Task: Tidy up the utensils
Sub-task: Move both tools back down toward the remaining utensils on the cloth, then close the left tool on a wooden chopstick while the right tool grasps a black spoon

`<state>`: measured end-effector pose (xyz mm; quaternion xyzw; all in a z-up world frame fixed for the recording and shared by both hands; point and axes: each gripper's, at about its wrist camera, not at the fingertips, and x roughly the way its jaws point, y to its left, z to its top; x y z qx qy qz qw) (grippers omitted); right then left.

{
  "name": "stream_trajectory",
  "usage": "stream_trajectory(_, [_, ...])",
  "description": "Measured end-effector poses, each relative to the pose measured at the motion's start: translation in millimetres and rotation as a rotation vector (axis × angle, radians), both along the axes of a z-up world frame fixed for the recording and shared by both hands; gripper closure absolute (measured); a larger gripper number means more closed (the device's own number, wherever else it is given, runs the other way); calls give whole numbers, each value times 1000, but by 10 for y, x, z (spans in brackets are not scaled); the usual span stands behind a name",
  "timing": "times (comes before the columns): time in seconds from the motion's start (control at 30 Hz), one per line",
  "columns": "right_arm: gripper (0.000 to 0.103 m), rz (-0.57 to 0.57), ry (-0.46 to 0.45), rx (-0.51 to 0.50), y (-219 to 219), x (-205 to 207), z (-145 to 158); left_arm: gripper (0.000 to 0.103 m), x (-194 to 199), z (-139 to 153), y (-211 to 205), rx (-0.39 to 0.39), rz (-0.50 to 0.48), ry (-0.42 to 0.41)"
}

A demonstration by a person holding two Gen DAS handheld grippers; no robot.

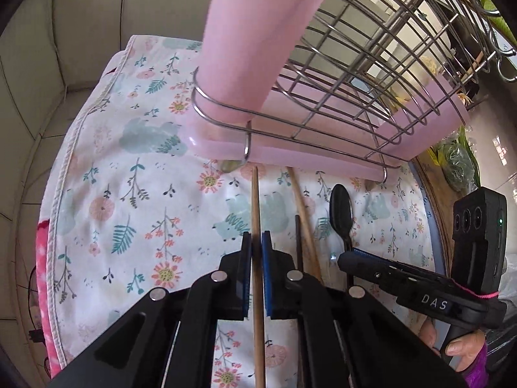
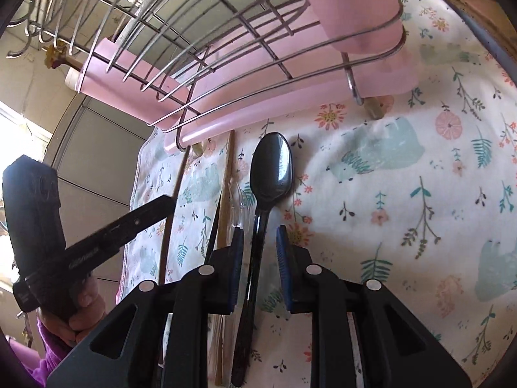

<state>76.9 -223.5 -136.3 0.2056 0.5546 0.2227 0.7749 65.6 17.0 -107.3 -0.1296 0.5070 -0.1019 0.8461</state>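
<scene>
1. A floral cloth [image 1: 135,194] printed with flowers, ferns and pale blue animals covers the worktop; its stitched hem curves along the left.
2. Behind it stand pale tiled walls [image 1: 48,64], and a window glares at the left edge of the right wrist view.
3. A wire dish rack [image 1: 371,64] on a pink tray [image 1: 290,158] stands at the far side of the cloth, with a pink cup [image 1: 258,42] in its ring.
4. The left gripper [image 1: 257,242] has its fingers pressed against a wooden chopstick [image 1: 257,200] lying on the cloth.
5. The right gripper [image 2: 258,239] has its fingers parted either side of a black spoon [image 2: 271,168] resting bowl-up on the cloth.
6. Another chopstick [image 1: 299,200] lies between them.
</scene>
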Motion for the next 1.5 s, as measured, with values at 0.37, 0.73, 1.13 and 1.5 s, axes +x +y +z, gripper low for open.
stream_trajectory(0.37, [95, -50, 2, 1, -235, -119, 48, 97, 56, -197, 8, 15, -6, 71])
stream_trajectory(0.73, [94, 17, 47, -64, -233, -171, 51, 96, 134, -268, -94, 56, -52, 136])
stream_trajectory(1.13, [94, 45, 191, 94, -350, 143, -118, 96, 194, -269, -53, 31, -80, 160])
stream_trajectory(1.5, [94, 62, 176, 129, -416, 206, -154, 96, 195, -274, -75, 28, -80, 158])
